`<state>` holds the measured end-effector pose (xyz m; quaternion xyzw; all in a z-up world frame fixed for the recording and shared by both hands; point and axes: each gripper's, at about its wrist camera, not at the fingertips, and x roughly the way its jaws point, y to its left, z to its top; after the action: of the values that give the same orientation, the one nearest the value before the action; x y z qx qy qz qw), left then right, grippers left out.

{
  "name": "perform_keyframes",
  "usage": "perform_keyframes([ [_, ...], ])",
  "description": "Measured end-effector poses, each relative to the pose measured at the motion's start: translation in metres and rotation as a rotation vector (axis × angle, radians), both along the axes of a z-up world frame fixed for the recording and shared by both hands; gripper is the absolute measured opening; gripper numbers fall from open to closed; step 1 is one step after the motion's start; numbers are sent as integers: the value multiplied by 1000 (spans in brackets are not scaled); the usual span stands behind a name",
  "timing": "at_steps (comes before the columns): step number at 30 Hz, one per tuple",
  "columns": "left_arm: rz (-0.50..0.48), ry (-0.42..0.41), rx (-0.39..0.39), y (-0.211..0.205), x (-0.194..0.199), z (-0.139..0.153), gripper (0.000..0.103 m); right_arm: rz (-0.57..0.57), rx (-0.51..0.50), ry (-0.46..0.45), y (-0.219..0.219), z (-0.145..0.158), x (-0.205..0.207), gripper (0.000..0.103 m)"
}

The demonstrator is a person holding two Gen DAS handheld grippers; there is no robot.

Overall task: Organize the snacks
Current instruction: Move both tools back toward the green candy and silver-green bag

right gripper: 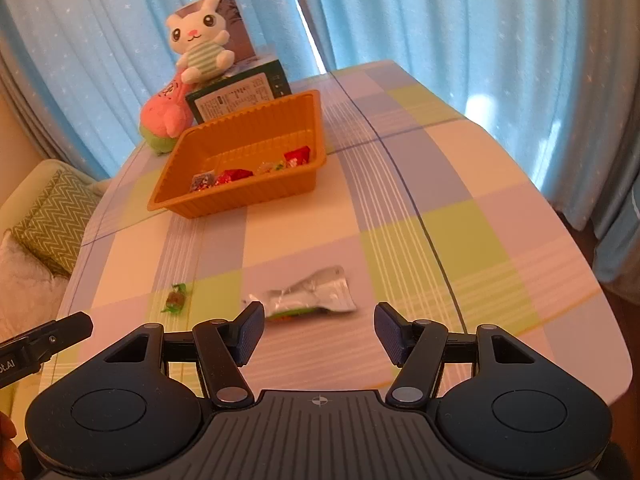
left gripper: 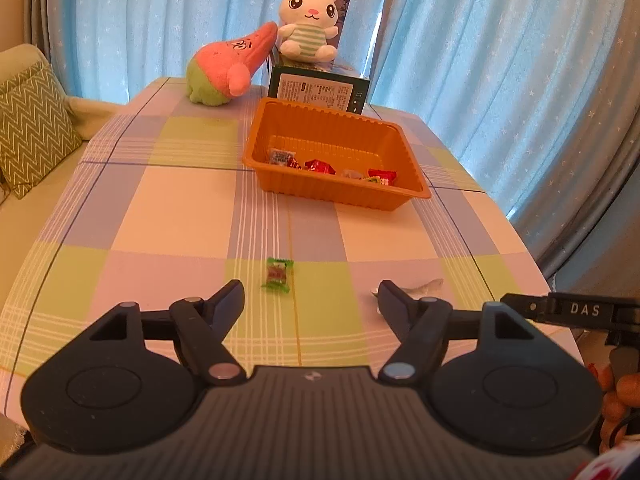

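An orange tray [left gripper: 408, 148] [right gripper: 192, 140] with several wrapped snacks in it stands on the checked table. A green wrapped candy [left gripper: 277, 274] [right gripper: 175, 298] lies on the cloth just beyond my left gripper [left gripper: 312, 300], which is open and empty. A silver snack packet [right gripper: 310, 294] [left gripper: 428, 286] lies just ahead of my right gripper [right gripper: 319, 328], which is open and empty. The packet's near end sits beside the right gripper's left finger [right gripper: 250, 330].
A dark box [left gripper: 318, 90] with a white bunny plush [left gripper: 308, 20] on it and a pink plush [left gripper: 228, 64] stand behind the tray. A sofa with a green zigzag cushion [left gripper: 32, 128] is to the left. Blue curtains hang behind. The table edge [right gripper: 592, 304] drops off at right.
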<state>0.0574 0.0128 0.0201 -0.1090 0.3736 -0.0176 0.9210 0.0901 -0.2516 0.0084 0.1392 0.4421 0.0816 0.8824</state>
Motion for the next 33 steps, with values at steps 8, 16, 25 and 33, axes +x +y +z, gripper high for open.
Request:
perform_keyframes([
  [8,-9,21,-17,-2,-7,-8,71,-2,-13,18,-2,-11,-13,61],
  [16,-16,61,-43,-2,-7,-21,72,-2,-12,23,0,-19,-14,61],
  [25,11,71,-14,2,-4,-32,74,-16,-3,16,1,-36,-12,61],
  [33,27,83,-6,9,8,-43,74,17,38,20,14,-55,1,61],
])
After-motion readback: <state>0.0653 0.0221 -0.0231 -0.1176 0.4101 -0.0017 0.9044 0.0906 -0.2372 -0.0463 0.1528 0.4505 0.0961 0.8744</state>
